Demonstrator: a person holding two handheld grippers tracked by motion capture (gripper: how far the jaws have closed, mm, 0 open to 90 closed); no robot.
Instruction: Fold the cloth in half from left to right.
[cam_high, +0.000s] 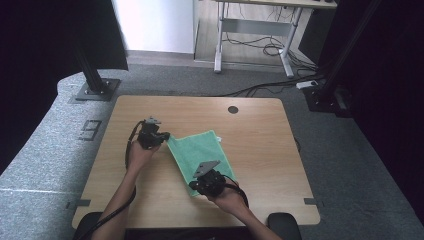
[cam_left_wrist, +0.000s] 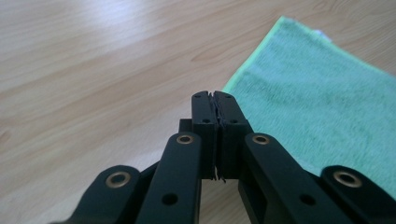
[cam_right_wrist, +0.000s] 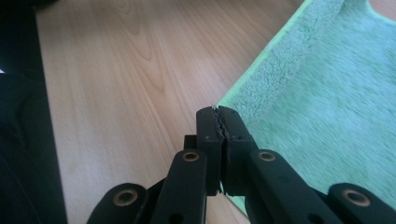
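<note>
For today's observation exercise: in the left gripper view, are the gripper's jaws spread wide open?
No. The left gripper has its jaws pressed together at the edge of the green towel.

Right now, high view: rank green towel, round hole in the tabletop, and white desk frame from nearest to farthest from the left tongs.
1. Green towel: right beside the left tongs, at their tips, on the table's middle.
2. Round hole: farther back and to the right, near the table's far edge.
3. White desk frame: off the table, on the floor at the back.
</note>
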